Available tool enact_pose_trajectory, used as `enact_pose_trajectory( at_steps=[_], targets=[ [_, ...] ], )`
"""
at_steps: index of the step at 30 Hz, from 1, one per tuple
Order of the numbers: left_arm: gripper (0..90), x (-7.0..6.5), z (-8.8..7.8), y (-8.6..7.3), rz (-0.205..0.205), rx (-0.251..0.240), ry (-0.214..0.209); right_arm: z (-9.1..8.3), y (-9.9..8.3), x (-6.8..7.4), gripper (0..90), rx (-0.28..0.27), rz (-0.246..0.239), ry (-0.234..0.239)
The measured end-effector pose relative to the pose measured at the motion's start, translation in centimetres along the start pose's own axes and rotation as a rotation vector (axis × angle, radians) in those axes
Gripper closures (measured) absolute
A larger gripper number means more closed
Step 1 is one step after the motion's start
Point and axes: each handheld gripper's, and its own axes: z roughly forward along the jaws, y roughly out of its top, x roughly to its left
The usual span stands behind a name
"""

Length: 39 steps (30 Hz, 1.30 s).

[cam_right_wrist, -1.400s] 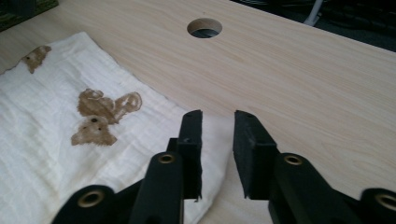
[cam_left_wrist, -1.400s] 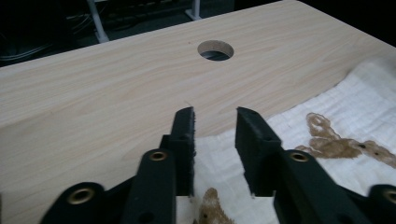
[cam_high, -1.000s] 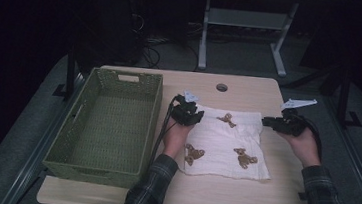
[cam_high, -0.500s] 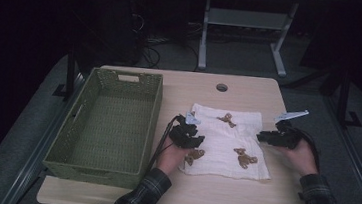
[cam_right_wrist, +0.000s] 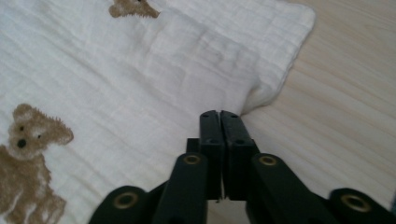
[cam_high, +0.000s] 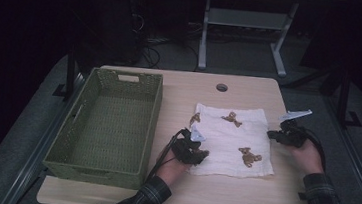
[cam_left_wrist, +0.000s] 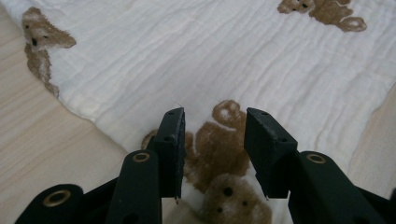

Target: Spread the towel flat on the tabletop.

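Pale wood tabletop (cam_high: pixel 240 198), round grommet hole (cam_high: pixel 221 87) near far edge. Green woven basket (cam_high: pixel 111 125) on left half. White bear-print cloth (cam_high: pixel 231 137) spread flat right of centre, beside basket.

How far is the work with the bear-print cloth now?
Done: the bear-print cloth lies spread on the table. In hand: the right gripper is shut at its edge; the left gripper is open over its near corner. Left: folding, perhaps into the green basket.
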Motion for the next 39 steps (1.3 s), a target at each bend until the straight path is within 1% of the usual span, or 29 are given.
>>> enact_pose_trajectory(
  at_steps=[1,2,3,5,11,12,14,16,18,20,23,25,26,28,29,30,31,32,33,35,37,38,39],
  targets=[
    [57.8,0.1,-0.3,0.0,0.003,0.001,0.005,-0.3,-0.1,-0.1,79.6,-0.007,0.02,0.017],
    [57.8,0.1,-0.4,-0.1,0.004,-0.002,0.007,-0.8,-0.3,-0.1,77.6,-0.026,0.028,0.033],
    [57.7,0.1,-0.5,-0.1,-0.009,-0.01,0.004,-1.1,-0.4,0.0,77.4,-0.034,0.034,0.042],
    [57.7,0.0,-1.0,-0.3,-0.007,-0.006,0.0,-1.8,-0.7,0.4,76.3,-0.053,0.04,0.073],
    [56.9,-1.2,-1.8,-0.9,0.018,0.005,-0.025,-3.8,-2.8,2.3,72.8,-0.061,0.02,0.128],
    [56.8,-1.6,-1.9,-1.0,0.023,0.003,-0.031,-4.1,-3.1,2.5,72.7,-0.059,0.028,0.136],
    [56.4,-1.9,-2.1,-1.2,0.036,0.008,-0.042,-4.9,-4.2,3.2,71.5,-0.057,0.015,0.145],
    [56.3,-2.2,-2.3,-1.4,0.046,0.016,-0.044,-5.5,-5.2,3.8,70.3,-0.05,0.017,0.154],
    [56.3,-2.3,-2.5,-1.6,0.042,0.017,-0.048,-6.1,-6.3,4.3,69.9,-0.035,0.002,0.155],
    [56.3,-2.4,-2.7,-1.7,0.04,0.013,-0.05,-6.6,-7.4,4.7,68.3,-0.026,0.017,0.172],
    [56.3,-2.4,-3.0,-2.0,0.04,0.02,-0.05,-7.1,-8.8,5.2,66.1,-0.026,0.016,0.194],
    [56.4,-2.5,-2.8,-2.1,0.045,0.033,-0.053,-7.2,-9.3,5.5,65.1,-0.015,0.007,0.204],
    [56.9,-2.5,-2.7,-2.1,0.047,0.04,-0.053,-7.0,-9.4,5.7,65.1,-0.003,0.012,0.204],
    [59.3,-2.6,-2.5,-2.2,0.058,0.054,-0.042,-6.6,-9.4,5.7,67.3,0.017,0.005,0.199],
    [63.0,-2.7,-2.3,-2.2,0.064,0.066,-0.034,-6.4,-9.3,5.7,71.3,0.019,0.001,0.194],
    [68.9,-2.6,-2.3,-2.3,0.069,0.078,-0.023,-6.2,-9.2,5.6,76.8,0.021,-0.009,0.196],
    [73.2,-2.6,-2.2,-2.3,0.07,0.087,-0.015,-6.1,-9.1,5.7,80.8,0.026,-0.003,0.197],
    [78.9,-2.5,-2.3,-2.3,0.069,0.096,-0.015,-6.1,-9.1,5.7,86.5,0.031,-0.007,0.194],
    [82.7,-2.4,-2.3,-2.3,0.063,0.097,-0.013,-6.1,-9.1,5.8,89.4,0.036,-0.012,0.192],
    [89.4,-2.3,-2.6,-2.3,0.057,0.105,-0.014,-6.4,-9.3,6.0,89.7,0.038,-0.019,0.193],
    [89.6,-2.4,-2.8,-2.2,0.063,0.114,-0.016,-6.9,-9.4,6.1,89.8,0.024,-0.029,0.2],
    [89.6,-2.6,-2.8,-2.2,0.073,0.123,-0.016,-7.0,-9.4,6.2,89.8,0.022,-0.026,0.201],
    [89.6,-2.7,-2.7,-2.2,0.073,0.122,-0.018,-7.1,-9.4,6.3,89.8,0.015,-0.032,0.206]
  ],
)
